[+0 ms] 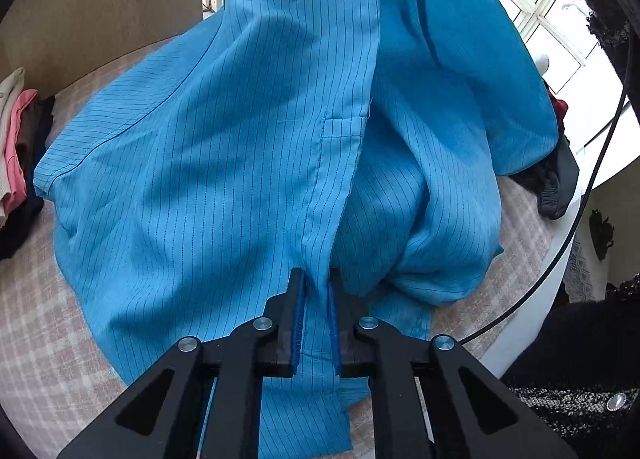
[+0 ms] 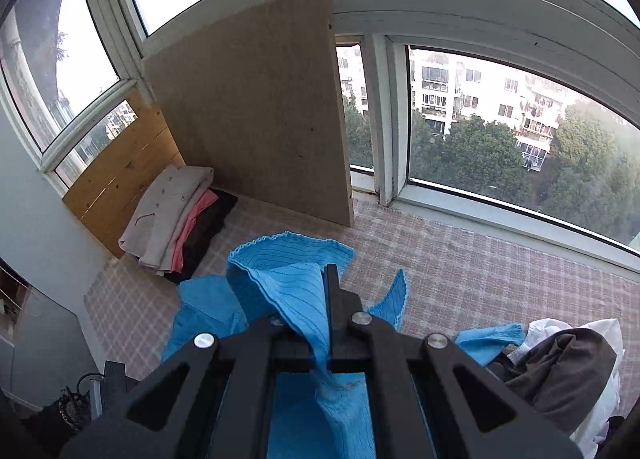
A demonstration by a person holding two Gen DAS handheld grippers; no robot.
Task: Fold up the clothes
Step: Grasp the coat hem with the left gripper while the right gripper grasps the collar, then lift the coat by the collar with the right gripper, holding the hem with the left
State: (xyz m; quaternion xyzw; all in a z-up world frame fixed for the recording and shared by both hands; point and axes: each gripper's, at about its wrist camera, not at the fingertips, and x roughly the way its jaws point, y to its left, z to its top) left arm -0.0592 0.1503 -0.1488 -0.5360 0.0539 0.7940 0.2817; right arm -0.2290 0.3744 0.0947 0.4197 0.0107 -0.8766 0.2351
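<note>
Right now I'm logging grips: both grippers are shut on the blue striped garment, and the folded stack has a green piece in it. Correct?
Nearly. The left gripper and right gripper hold the blue striped garment, but the folded stack holds a pink piece, as the right wrist view shows.

The left gripper [image 1: 316,299], at the bottom centre of its frame, has its jaws nearly closed on a strip of blue fabric, while the right gripper [image 2: 320,323], also bottom centre, is clamped tight on bunched blue fabric.
</note>
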